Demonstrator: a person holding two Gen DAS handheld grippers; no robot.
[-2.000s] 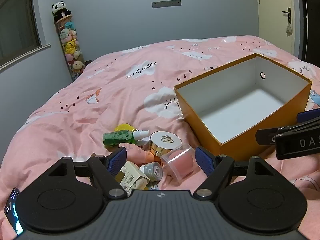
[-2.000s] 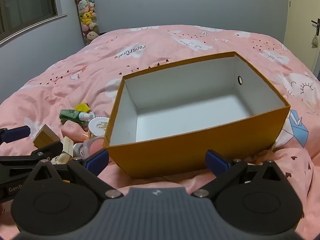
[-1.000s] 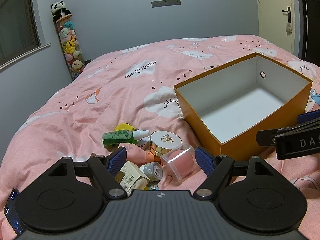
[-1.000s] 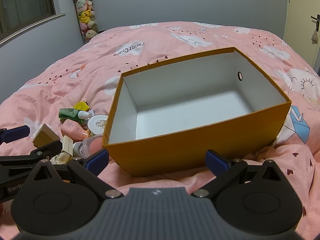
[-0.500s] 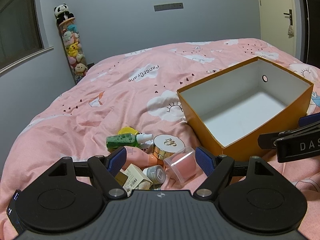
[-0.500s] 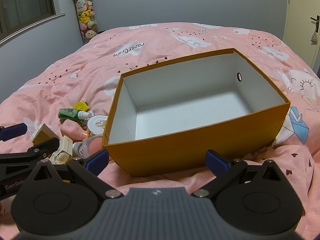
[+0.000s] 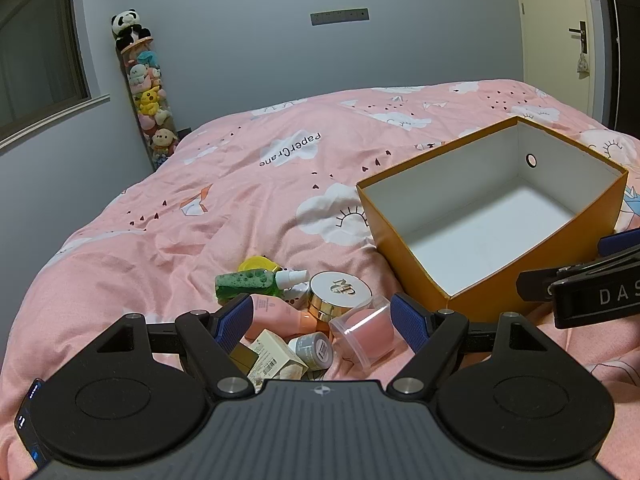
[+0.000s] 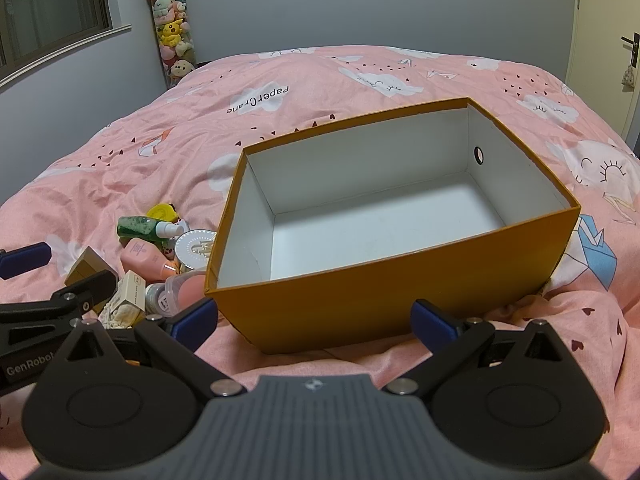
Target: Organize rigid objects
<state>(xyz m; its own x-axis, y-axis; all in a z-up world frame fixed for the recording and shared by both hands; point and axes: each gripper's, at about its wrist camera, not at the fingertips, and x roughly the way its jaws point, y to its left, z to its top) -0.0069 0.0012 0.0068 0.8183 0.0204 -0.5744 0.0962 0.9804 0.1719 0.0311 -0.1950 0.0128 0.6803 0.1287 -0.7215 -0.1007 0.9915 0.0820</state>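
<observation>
Pink cloud-print bed (image 7: 248, 200): the empty orange cardboard box (image 8: 400, 292) sits beside the heap of cosmetic containers (image 7: 304, 320). The left gripper (image 7: 320, 322) has backed slightly off the heap, fingers spread, holding nothing. The right gripper (image 8: 314, 318) is likewise released. No pick begun.

"PaperCrane" printed upside down on the pink duvet (image 7: 240, 184); "GenRobot" on the left gripper (image 8: 108, 276); "DAS" on the right gripper (image 7: 600, 272).

One orange box (image 8: 392, 300), two bottles (image 7: 256, 285), two jars (image 7: 340, 294), two cartons (image 7: 276, 358)
</observation>
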